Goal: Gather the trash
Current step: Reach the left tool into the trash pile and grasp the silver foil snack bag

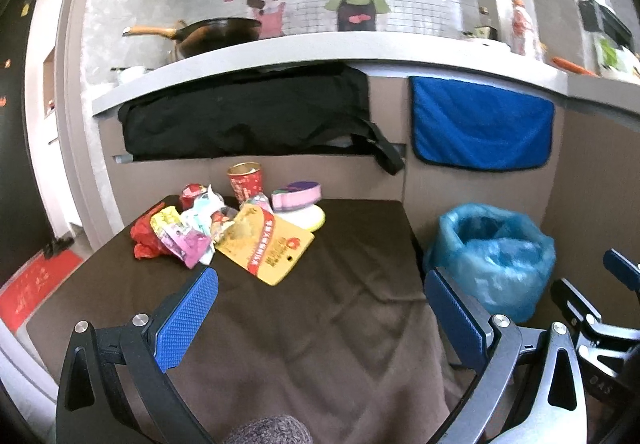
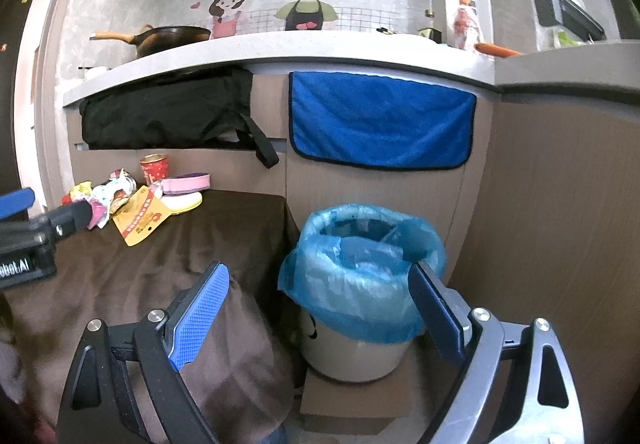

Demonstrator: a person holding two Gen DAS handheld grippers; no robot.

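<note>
A heap of trash lies at the far end of a brown-clothed table (image 1: 320, 304): a yellow packet (image 1: 266, 246), crumpled wrappers (image 1: 188, 228), red plastic (image 1: 144, 238), a red paper cup (image 1: 245, 180) and a pink-and-yellow sponge (image 1: 298, 204). The same yellow packet (image 2: 140, 222) and cup (image 2: 154, 168) appear far left in the right wrist view. A bin lined with a blue bag (image 2: 360, 268) stands on the floor right of the table; the bin (image 1: 492, 256) also shows in the left wrist view. My left gripper (image 1: 320, 308) hovers open over the cloth, short of the heap. My right gripper (image 2: 320, 312) is open above the table's corner and the bin.
A kitchen counter (image 1: 320, 48) with a wok (image 1: 216, 34) runs behind the table. A black bag (image 1: 244, 116) and a blue towel (image 1: 480, 124) hang on the cabinet front under it. The bin rests on a cardboard box (image 2: 352, 400). A brown wall panel (image 2: 560, 224) closes the right side.
</note>
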